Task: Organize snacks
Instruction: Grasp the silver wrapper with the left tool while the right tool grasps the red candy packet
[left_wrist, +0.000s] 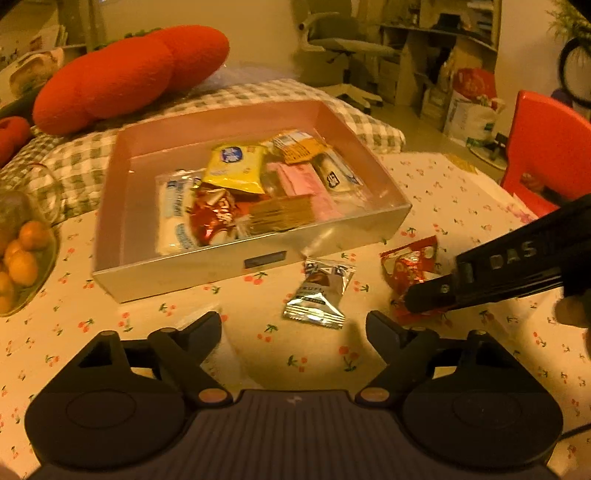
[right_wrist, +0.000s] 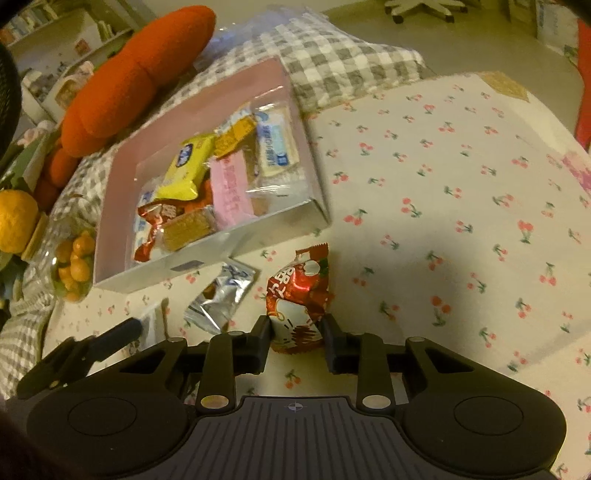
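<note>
Pinching the red snack packet at lower centre, your right gripper grips only its crinkly lower end; it could slip during the lift toward the box. Your left gripper hangs open above the counter, near the silver packet.

I am seeing a cherry-print tablecloth lying across the table, a checkered cushion sitting behind it, an orange carrot plush resting on that, and a bowl of small oranges standing at the left edge.

Glossy crinkled foil wrapper
</note>
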